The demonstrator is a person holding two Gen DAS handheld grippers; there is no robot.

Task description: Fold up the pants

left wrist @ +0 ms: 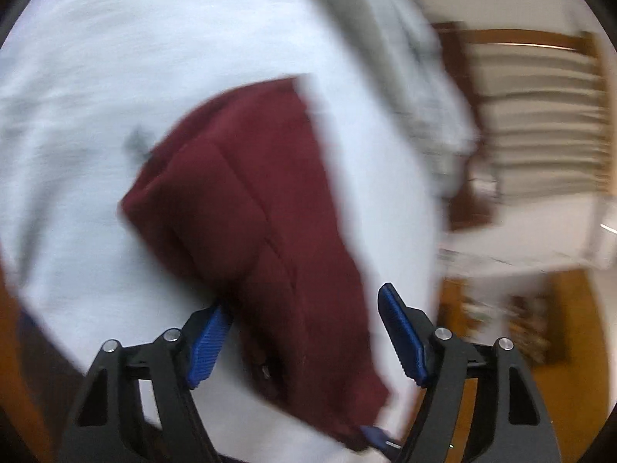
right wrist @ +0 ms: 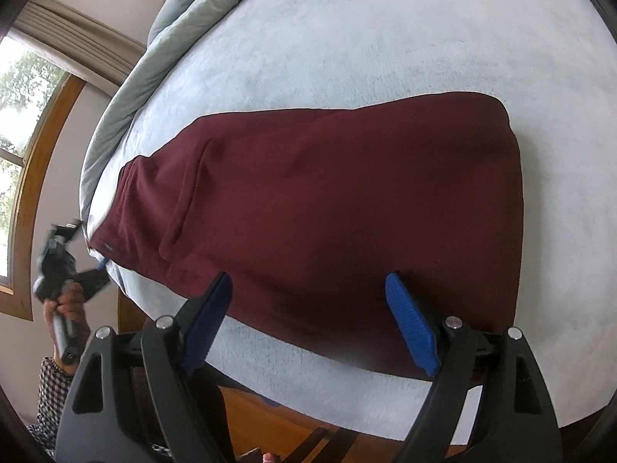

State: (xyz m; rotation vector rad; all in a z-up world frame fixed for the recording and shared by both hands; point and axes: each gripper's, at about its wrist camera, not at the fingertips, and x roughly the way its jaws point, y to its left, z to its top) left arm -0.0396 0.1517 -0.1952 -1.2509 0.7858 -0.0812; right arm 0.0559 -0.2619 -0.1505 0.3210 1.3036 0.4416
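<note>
Right wrist: pants [right wrist: 327,208], no legible txt.

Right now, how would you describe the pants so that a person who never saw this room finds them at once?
Look at the bed, covered by a pale blue-white sheet, with a grey duvet bunched along one side. The pants lie flat on the sheet near the bed's edge, just in front of the open right tongs. They are the only dark maroon thing there.

Home bedroom, bed [right wrist: 347,38], duvet [right wrist: 200,4], curtained window [right wrist: 23,115]
</note>
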